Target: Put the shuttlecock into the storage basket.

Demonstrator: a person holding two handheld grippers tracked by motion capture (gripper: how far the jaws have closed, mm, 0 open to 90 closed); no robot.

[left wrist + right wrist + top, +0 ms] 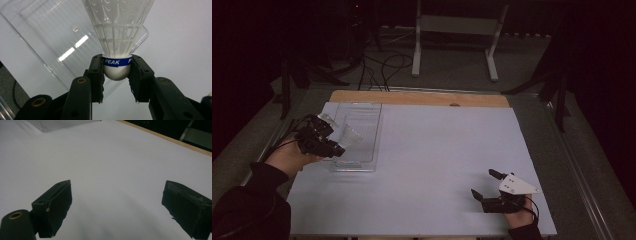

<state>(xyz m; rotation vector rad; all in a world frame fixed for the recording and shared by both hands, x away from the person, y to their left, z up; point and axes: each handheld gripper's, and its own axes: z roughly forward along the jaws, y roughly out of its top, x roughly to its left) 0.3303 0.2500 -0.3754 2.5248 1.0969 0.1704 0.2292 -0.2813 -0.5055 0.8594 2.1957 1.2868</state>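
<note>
Two black pads of the left gripper are pinching the shuttlecock by its round cork over the clear tray (right gripper idling wide open, empty), risking it squirting sideways.

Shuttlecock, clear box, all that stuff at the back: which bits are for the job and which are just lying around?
For the job:
shuttlecock, clamped by its cork in the left gripper
clear tray, right under it

Just lying about:
right gripper, open, resting on the white table
white stand and cables on the floor behind
</note>
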